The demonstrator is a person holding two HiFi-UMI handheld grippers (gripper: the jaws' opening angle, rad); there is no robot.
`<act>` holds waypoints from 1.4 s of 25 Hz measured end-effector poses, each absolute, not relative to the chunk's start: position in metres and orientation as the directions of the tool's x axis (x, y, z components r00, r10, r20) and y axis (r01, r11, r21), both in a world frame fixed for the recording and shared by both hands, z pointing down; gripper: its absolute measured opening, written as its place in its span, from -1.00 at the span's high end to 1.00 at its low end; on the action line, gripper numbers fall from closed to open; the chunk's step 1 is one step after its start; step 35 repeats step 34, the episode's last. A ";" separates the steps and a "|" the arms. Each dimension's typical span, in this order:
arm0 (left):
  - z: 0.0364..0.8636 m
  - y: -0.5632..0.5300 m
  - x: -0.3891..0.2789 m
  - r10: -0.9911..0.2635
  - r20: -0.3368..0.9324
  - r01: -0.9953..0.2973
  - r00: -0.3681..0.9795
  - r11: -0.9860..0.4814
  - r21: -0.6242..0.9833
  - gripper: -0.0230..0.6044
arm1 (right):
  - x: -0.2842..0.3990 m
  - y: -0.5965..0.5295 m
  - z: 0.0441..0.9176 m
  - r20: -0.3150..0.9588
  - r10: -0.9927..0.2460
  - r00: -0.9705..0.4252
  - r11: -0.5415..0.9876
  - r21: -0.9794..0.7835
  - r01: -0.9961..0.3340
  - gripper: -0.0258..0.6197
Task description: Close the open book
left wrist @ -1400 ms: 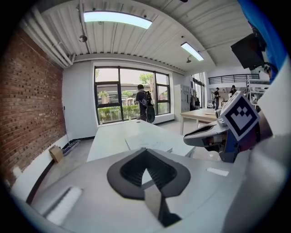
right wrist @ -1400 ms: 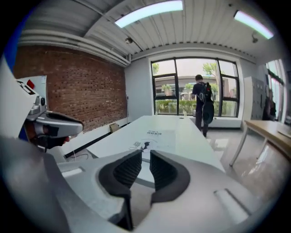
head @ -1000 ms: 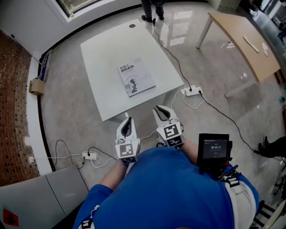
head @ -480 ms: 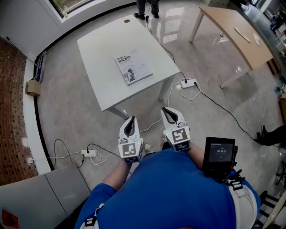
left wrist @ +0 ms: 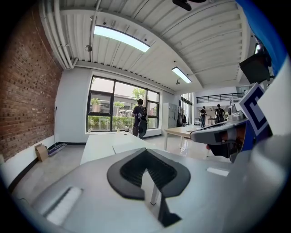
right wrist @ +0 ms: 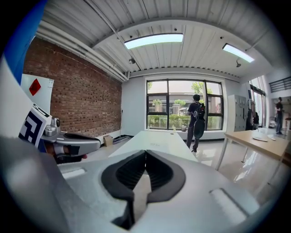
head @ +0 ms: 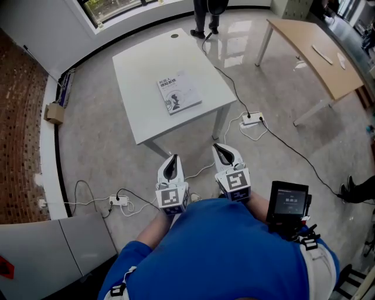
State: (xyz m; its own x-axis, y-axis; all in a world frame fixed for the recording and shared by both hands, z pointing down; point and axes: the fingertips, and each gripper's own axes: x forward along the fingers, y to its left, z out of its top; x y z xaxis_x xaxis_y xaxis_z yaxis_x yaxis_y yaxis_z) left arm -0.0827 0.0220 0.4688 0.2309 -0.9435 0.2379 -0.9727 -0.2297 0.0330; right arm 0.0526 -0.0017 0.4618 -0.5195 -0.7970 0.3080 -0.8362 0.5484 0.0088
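Observation:
A book [head: 179, 93] with a pale cover lies shut and flat on the white table [head: 146, 64]. Both grippers hang over the floor in front of my body, well short of the table's near edge. My left gripper [head: 170, 159] is shut, its tips meeting with nothing between them [left wrist: 145, 150]. The right gripper [head: 220, 149] is likewise shut and empty [right wrist: 145, 152]. In both gripper views the table [left wrist: 102, 142] stretches ahead toward the windows.
A wooden table [head: 316, 53] stands at the right. Power strips [head: 252, 119] [head: 117, 201] and cables trail across the floor near the white table's legs. A person [head: 206, 12] stands past the table's far end. A cardboard box [head: 54, 111] sits by the brick wall.
Both grippers have drawn back from the table's near edge toward my body. The right jaws have come together. The book has not moved on the table.

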 end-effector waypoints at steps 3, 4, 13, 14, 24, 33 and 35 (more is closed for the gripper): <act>0.459 0.024 -0.070 -0.948 0.235 -0.976 0.214 -0.214 0.027 0.91 | 0.065 0.000 0.449 0.304 -0.792 -0.529 0.554 -0.004 -0.832 0.91; 0.459 0.024 -0.069 -0.949 0.234 -0.977 0.210 -0.210 0.026 0.91 | 0.066 0.000 0.447 0.306 -0.790 -0.531 0.556 -0.007 -0.831 0.91; 0.468 0.031 -0.062 -0.950 0.226 -0.976 0.215 -0.215 0.022 0.91 | 0.067 0.007 0.452 0.307 -0.778 -0.549 0.571 -0.021 -0.821 0.91; 0.469 0.031 -0.062 -0.950 0.226 -0.977 0.213 -0.214 0.021 0.91 | 0.066 0.008 0.454 0.305 -0.776 -0.552 0.574 -0.019 -0.818 0.91; 0.475 0.034 -0.058 -0.948 0.232 -0.975 0.218 -0.219 0.020 0.91 | 0.067 0.010 0.465 0.291 -0.771 -0.566 0.593 0.005 -0.805 0.91; 0.479 0.036 -0.056 -0.948 0.234 -0.977 0.213 -0.214 0.024 0.91 | 0.067 0.012 0.468 0.296 -0.765 -0.572 0.602 0.011 -0.799 0.91; 0.479 0.036 -0.056 -0.949 0.233 -0.977 0.212 -0.213 0.024 0.91 | 0.067 0.011 0.468 0.295 -0.765 -0.572 0.602 0.014 -0.798 0.91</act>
